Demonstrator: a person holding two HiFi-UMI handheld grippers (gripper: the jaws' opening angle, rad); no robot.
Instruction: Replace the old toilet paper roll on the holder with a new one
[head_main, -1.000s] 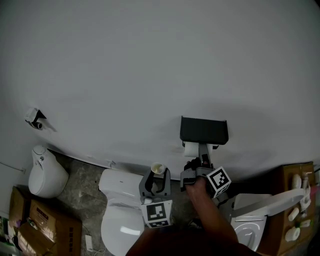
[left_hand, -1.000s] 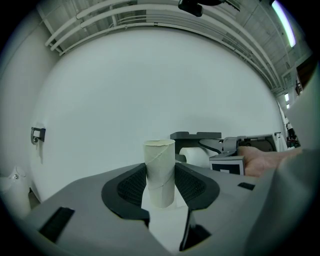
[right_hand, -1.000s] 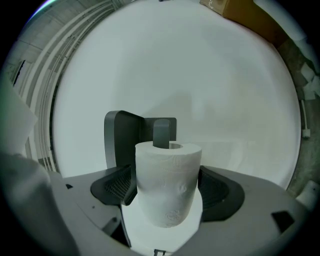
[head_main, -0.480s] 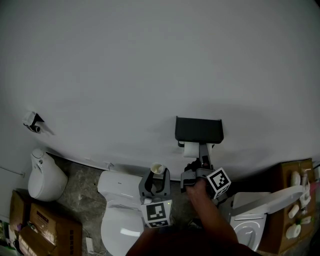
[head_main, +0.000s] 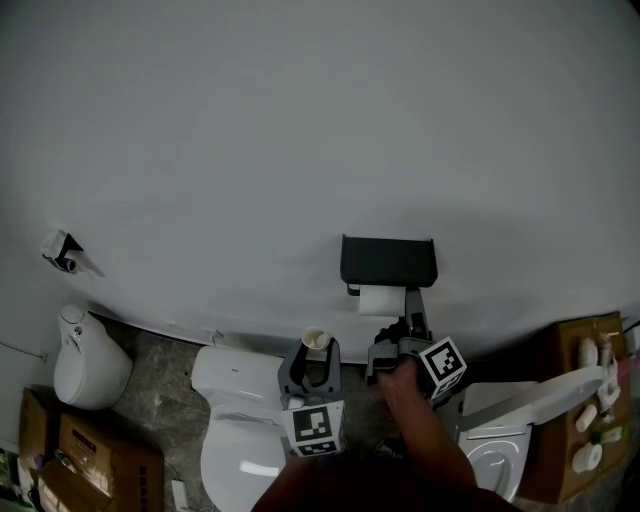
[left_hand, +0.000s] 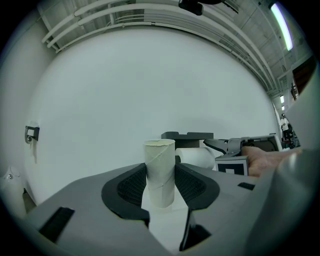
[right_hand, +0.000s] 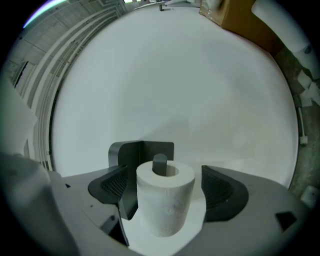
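A cardboard tube (left_hand: 160, 160) is clamped by the left gripper (left_hand: 161, 186); the right gripper (right_hand: 167, 187), just opened wider, is spread clear around the new roll (right_hand: 165, 205).

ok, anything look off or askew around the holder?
Nothing stands out. The new roll sits on the peg of the holder, not visibly tilted. The jaws of the right gripper have just been opening and stand clear on both sides. The cardboard tube is upright, clamped in the left gripper.

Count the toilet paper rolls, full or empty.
2: a full roll on the black holder; an empty tube clamped in the left gripper. Others may be hidden.
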